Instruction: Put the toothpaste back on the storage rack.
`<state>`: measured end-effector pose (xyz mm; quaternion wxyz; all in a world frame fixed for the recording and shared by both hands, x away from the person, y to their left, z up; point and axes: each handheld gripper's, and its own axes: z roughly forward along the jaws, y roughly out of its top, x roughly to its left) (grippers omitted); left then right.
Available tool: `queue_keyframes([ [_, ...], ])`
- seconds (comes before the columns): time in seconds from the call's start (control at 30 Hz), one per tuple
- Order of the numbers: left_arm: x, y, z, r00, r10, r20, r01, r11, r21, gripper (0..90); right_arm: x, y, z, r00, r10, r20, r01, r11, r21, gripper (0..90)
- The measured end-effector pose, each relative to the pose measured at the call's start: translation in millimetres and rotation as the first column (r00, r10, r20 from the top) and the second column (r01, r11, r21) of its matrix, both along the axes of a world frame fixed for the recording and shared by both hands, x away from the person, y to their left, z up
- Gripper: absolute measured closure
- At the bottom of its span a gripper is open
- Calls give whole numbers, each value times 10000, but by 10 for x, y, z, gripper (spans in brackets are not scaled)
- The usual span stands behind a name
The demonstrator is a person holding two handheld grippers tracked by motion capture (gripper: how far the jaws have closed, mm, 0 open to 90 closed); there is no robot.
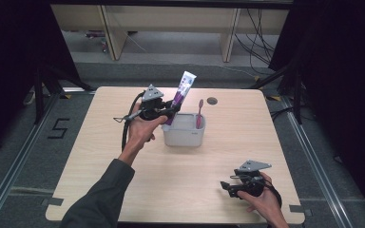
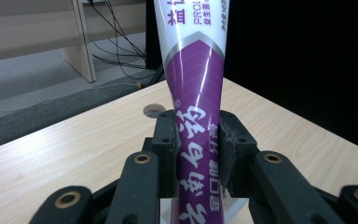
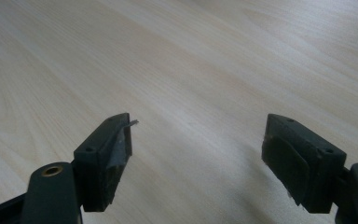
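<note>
Nearest to the high camera, at the counter's near edge, a dark grey sleeve point(image 1: 100, 199) comes in, and the forearm reaches up toward the middle of the counter point(image 1: 180, 190). This counter is the largest thing, a light wooden top with a small round hole point(image 1: 212, 100) close to its far edge.

Next in size is the grey tub point(image 1: 184, 130), which stands a little beyond the middle of the counter, toward the far edge. A pink toothbrush point(image 1: 199, 114) stands upright in the right part of the tub.

At the tub's left far corner is the toothpaste tube point(image 1: 180, 97), white at the top and purple below. It stands tilted, and its flat end points up and toward the far edge. The left gripper point(image 1: 171, 110) has its jaws clamped on the purple lower part of the tube; in the left gripper view the tube point(image 2: 198, 116) rises between the two black pads, and both press on its sides. Whether the lower end of the tube touches the tub, I cannot tell.

The right gripper point(image 1: 224, 186) is held in the right hand point(image 1: 266, 202) near the right near corner of the counter, well apart from the tub. Its jaws stand wide apart, with bare wood between them and nothing in their grip point(image 3: 198, 154).
</note>
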<state>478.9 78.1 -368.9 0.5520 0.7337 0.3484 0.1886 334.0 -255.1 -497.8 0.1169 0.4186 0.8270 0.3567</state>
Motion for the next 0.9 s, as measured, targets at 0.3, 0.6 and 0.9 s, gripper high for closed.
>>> queue_keyframes([
  [0.3, 108, -107, -8, 9999, 120, 79, -117, 9989, -451, 707, 2, -4, -7, 10000, 20, 93, -19, 10000, -55, 248],
  [0.6, 219, -239, -124, 9999, 160, 27, -158, 9985, -521, 707, 4, -3, -10, 10000, -23, 29, 22, 10000, 11, 248],
  [0.9, 289, -314, -229, 9998, 215, 30, -213, 9983, -547, 706, 14, -15, -10, 9999, 101, 119, -100, 9999, -52, 249],
])
